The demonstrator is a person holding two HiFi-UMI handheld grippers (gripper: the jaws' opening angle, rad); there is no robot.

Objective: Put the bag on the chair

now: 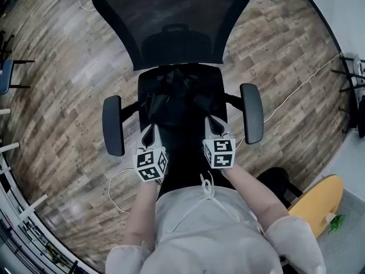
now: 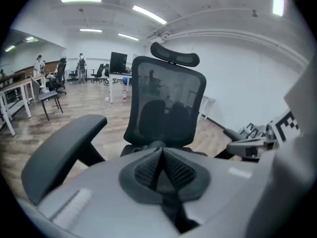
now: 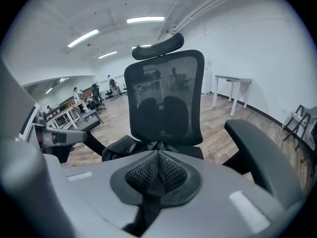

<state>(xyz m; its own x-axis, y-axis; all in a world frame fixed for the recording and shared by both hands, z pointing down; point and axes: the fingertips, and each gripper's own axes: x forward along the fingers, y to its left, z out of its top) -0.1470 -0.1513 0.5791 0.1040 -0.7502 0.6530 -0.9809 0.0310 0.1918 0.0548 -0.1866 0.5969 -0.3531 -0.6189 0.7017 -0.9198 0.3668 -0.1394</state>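
A black office chair (image 1: 171,21) with a mesh back faces me; it fills the left gripper view (image 2: 166,108) and the right gripper view (image 3: 163,98). A black bag (image 1: 178,96) lies slumped on the seat, hard to tell from the black cushion; its edge with a small label (image 3: 121,145) lies just past the right jaws. My left gripper (image 1: 149,129) hovers over the seat's front left and my right gripper (image 1: 211,120) over its front right. The left gripper (image 2: 159,150) and the right gripper (image 3: 158,155) are both shut, pads together, nothing showing between them.
Armrests (image 1: 113,124) (image 1: 252,113) flank the grippers on either side. A white cable (image 1: 296,90) trails across the wood floor at right, and a yellow object (image 1: 316,201) sits by my right leg. Desks, chairs and people (image 2: 49,78) stand far behind.
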